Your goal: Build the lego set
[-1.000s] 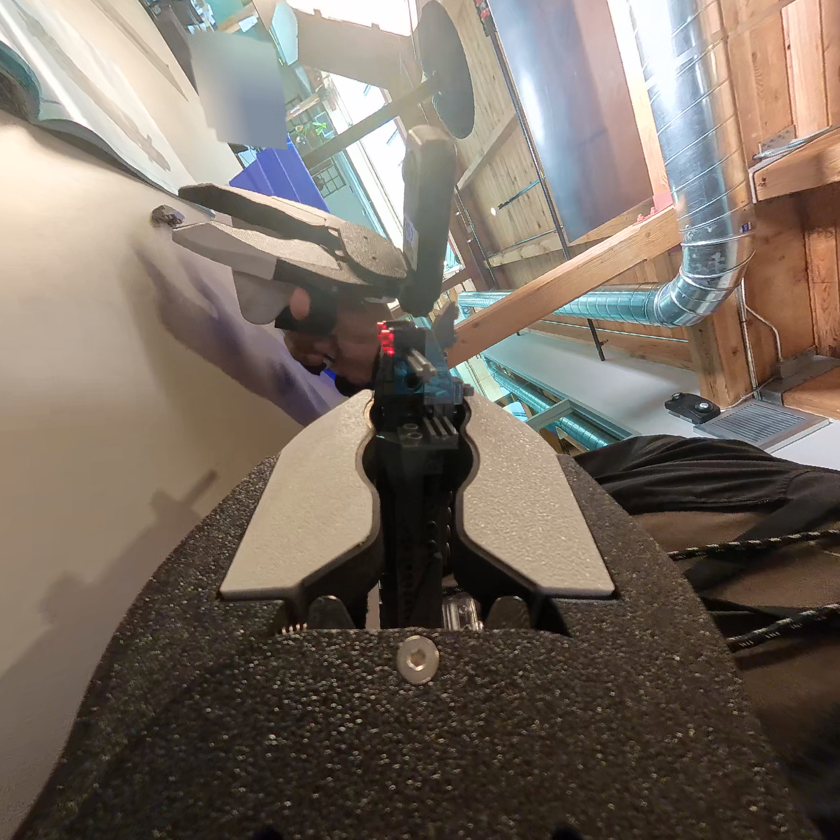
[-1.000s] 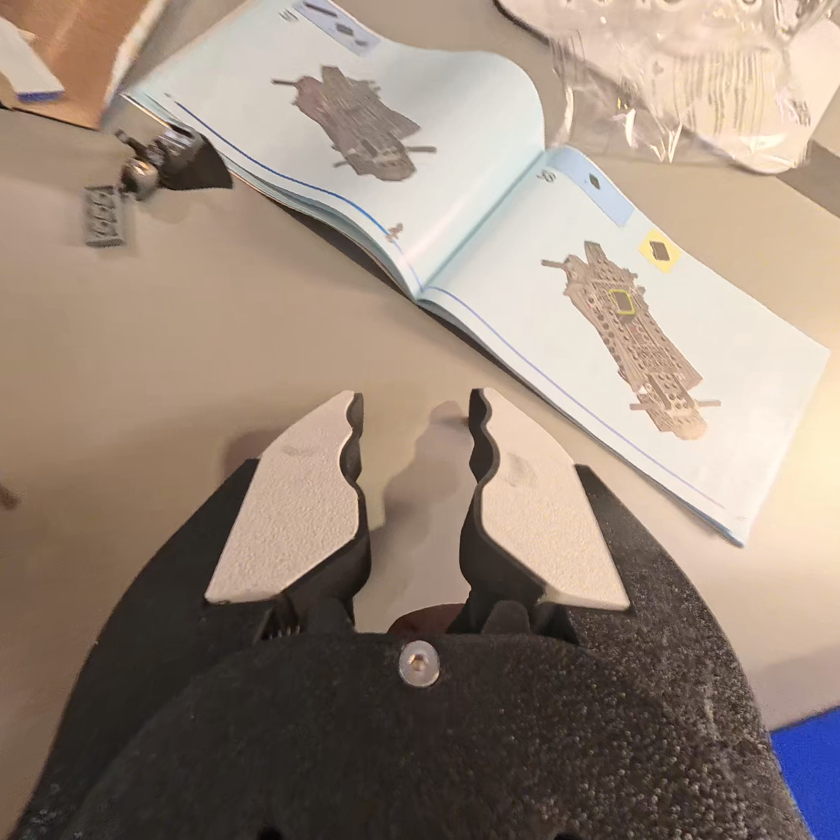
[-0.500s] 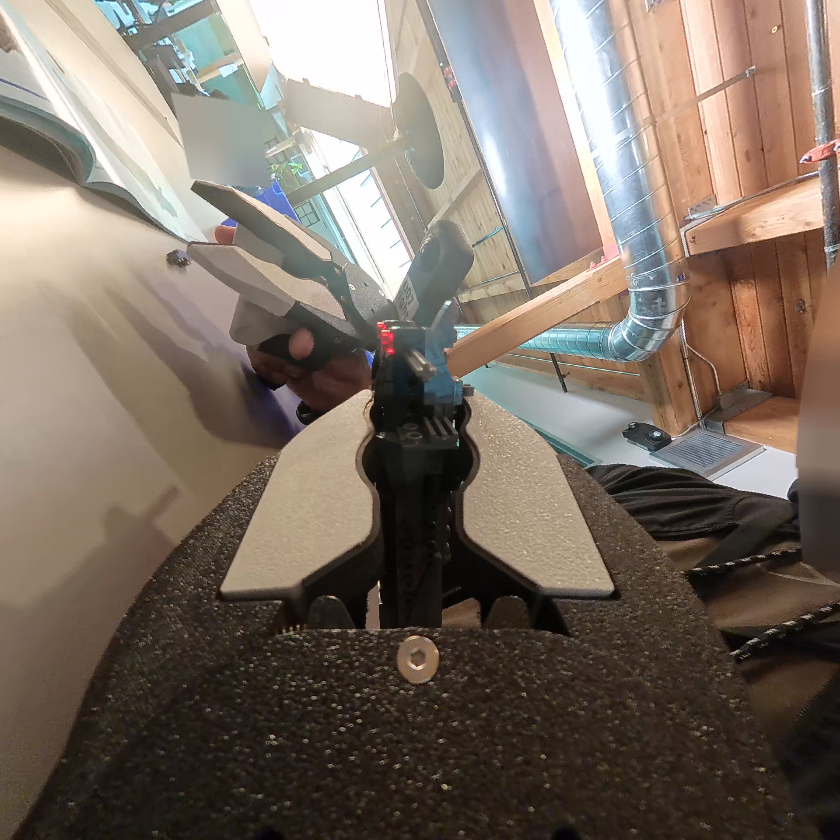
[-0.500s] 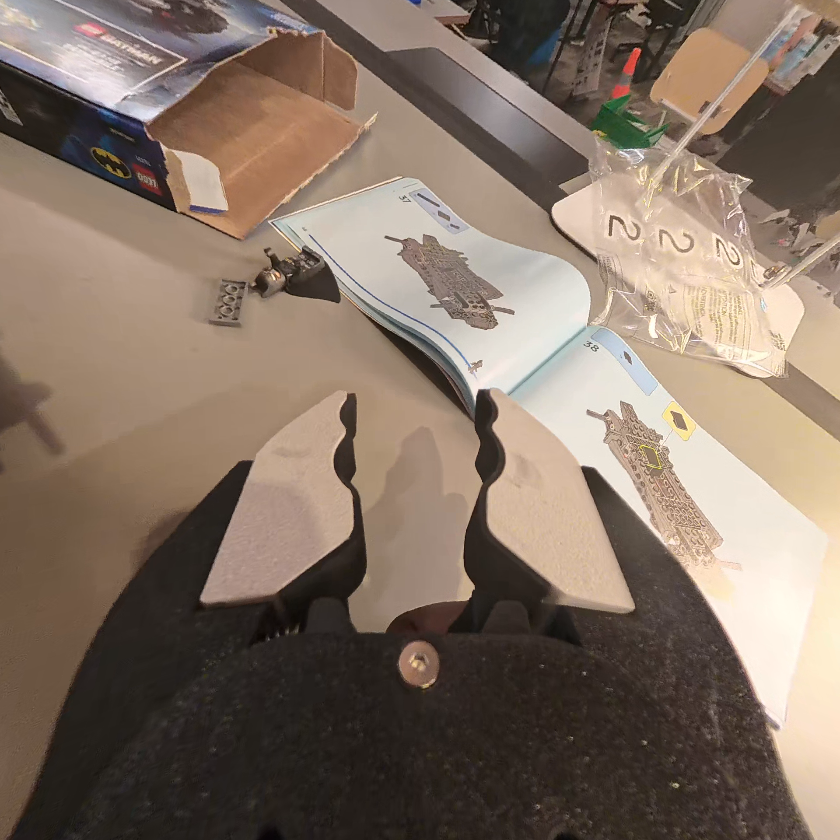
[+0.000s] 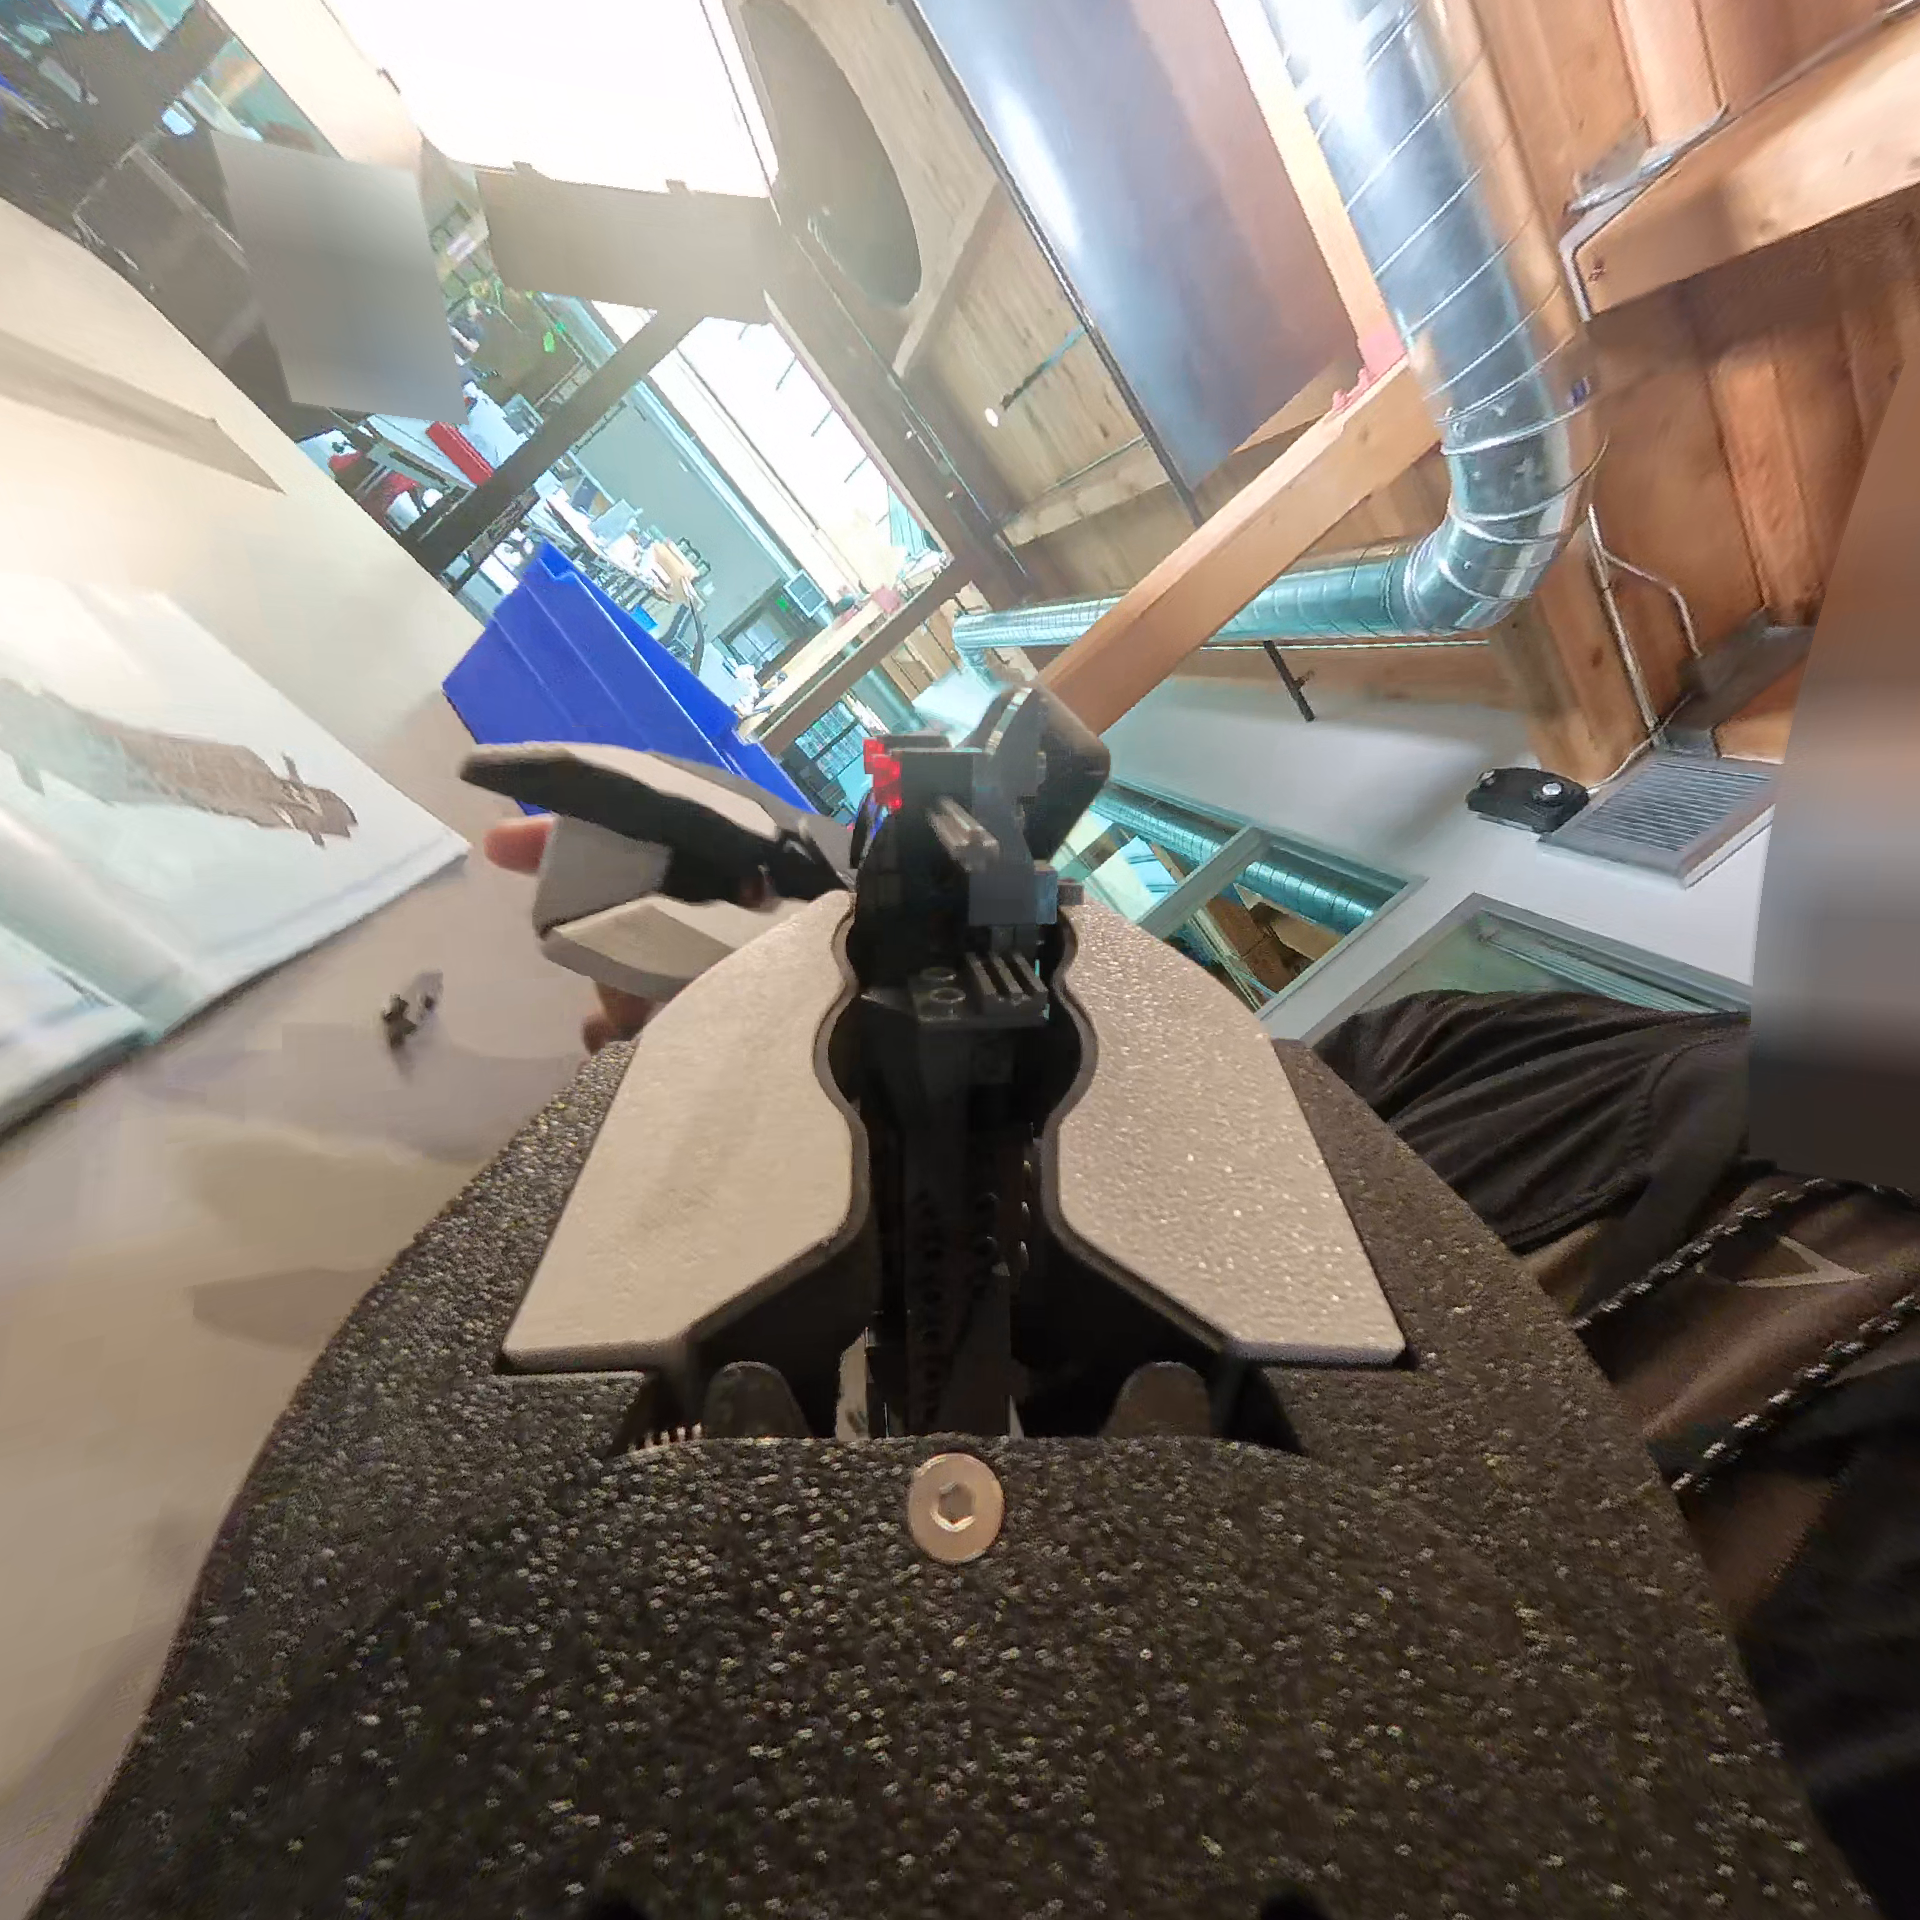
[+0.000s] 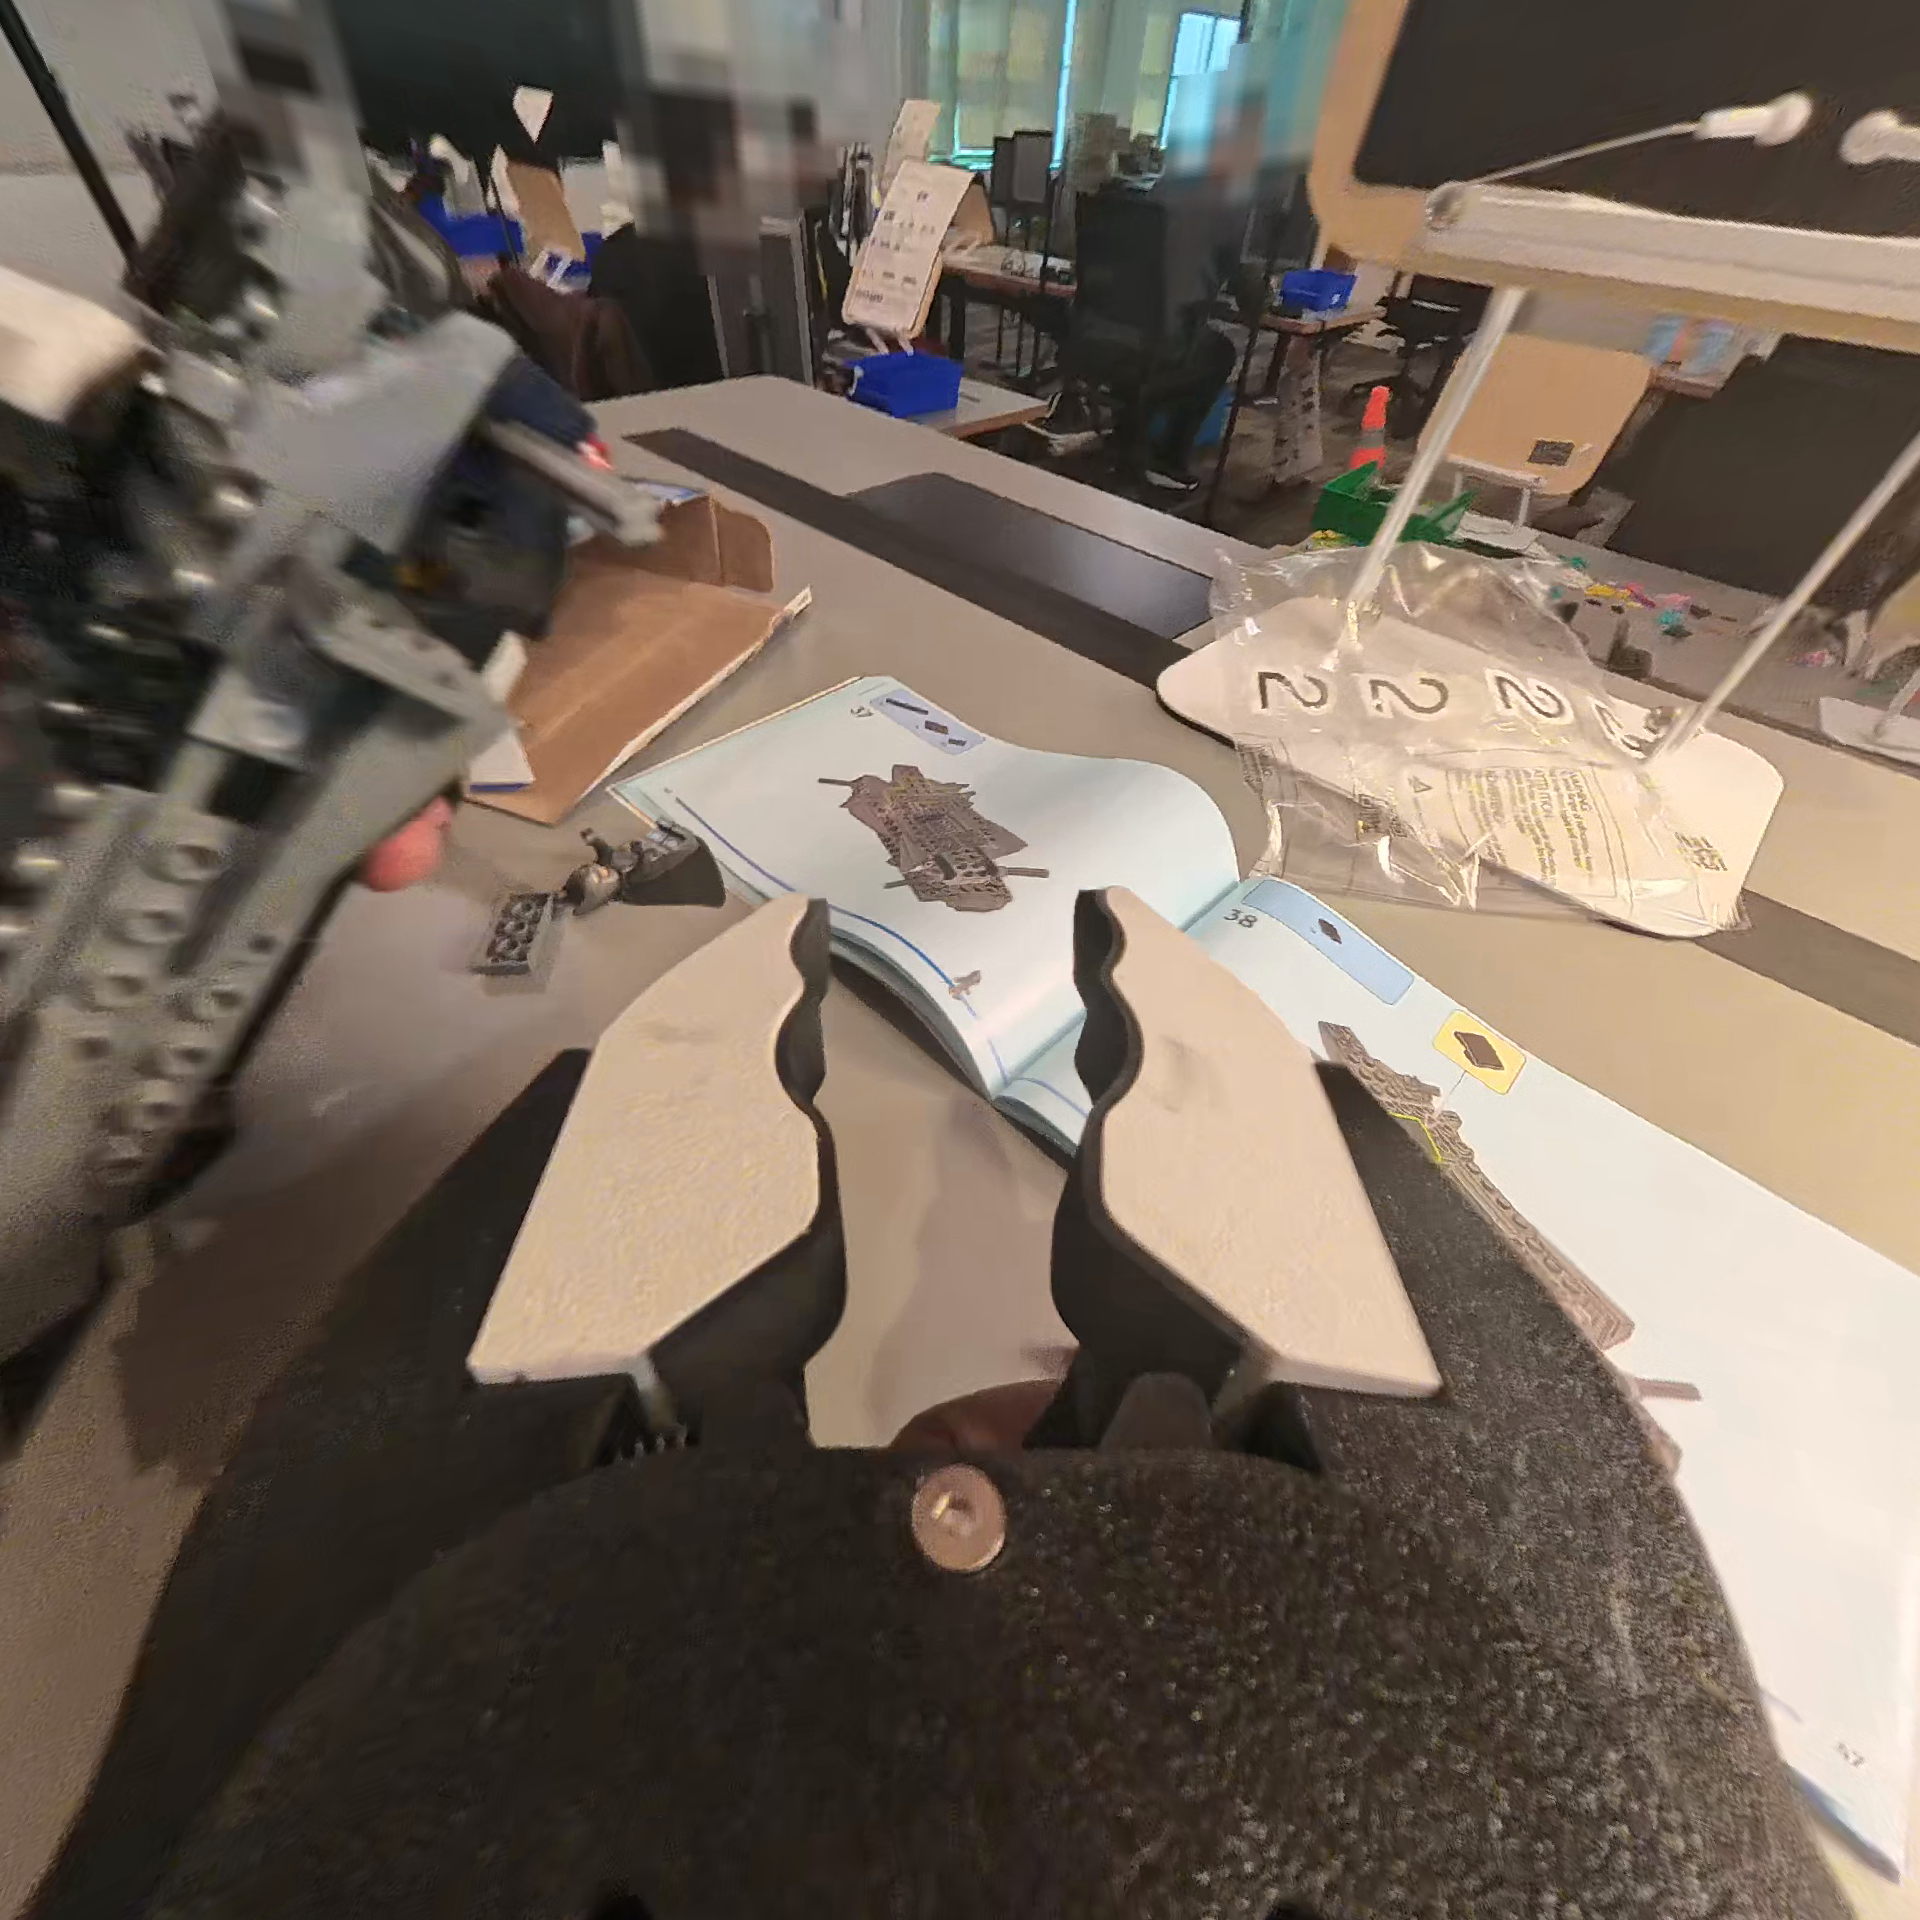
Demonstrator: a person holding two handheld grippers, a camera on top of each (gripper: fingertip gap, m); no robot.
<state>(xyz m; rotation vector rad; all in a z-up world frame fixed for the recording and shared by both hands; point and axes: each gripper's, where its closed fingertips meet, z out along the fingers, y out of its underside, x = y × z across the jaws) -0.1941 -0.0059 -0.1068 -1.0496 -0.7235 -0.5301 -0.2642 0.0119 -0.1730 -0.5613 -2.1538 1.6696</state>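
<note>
Between the pads of the left claw (image 5: 951,997) sits a dark brick model (image 5: 940,1091), pressed from both sides and lifted above the table (image 6: 364,1060). Beside it the right claw (image 6: 951,987) stands wide and empty over an open booklet (image 6: 1091,831). Near the booklet lie a small grey plate (image 6: 516,932) and a tiny figure (image 6: 623,873), closest to the free claw.

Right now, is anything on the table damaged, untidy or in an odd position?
Yes. The cardboard box lies torn open with a ragged flap. Empty clear plastic bags lie crumpled on the white stand base. A small minifigure lies tipped over beside a loose grey brick, near the open instruction booklet.
</note>
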